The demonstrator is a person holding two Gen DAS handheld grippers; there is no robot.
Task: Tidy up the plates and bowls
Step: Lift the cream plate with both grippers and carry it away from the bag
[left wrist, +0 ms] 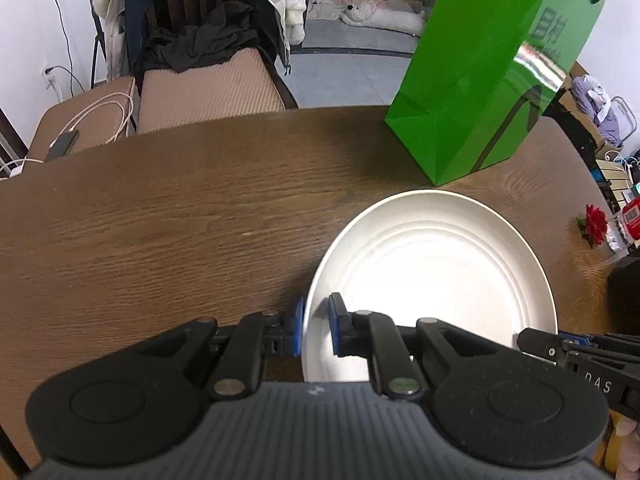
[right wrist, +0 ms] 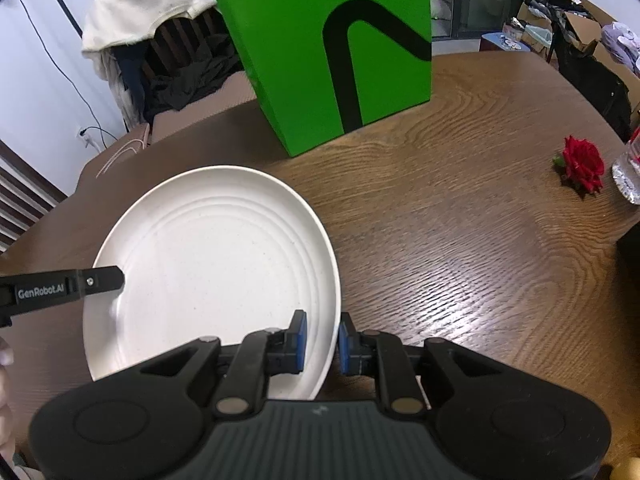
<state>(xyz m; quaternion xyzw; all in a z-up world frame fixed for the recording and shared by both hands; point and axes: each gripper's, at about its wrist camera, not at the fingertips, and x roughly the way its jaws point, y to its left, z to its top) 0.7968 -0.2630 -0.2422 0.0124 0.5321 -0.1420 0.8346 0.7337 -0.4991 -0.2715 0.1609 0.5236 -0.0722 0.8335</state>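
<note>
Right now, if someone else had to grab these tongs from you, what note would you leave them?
Left tongs: shut on the white plate, pinching its left rim.
Right tongs: shut on the same plate's right rim.
The plate is over the wooden table, in front of the green bag.
Done: plate gripped on both sides.
Left: carry it to its spot. No bowls or other plates are in view.

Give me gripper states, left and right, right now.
Left gripper: closed on the white plate's left rim.
Right gripper: closed on the same plate's right rim.
</note>
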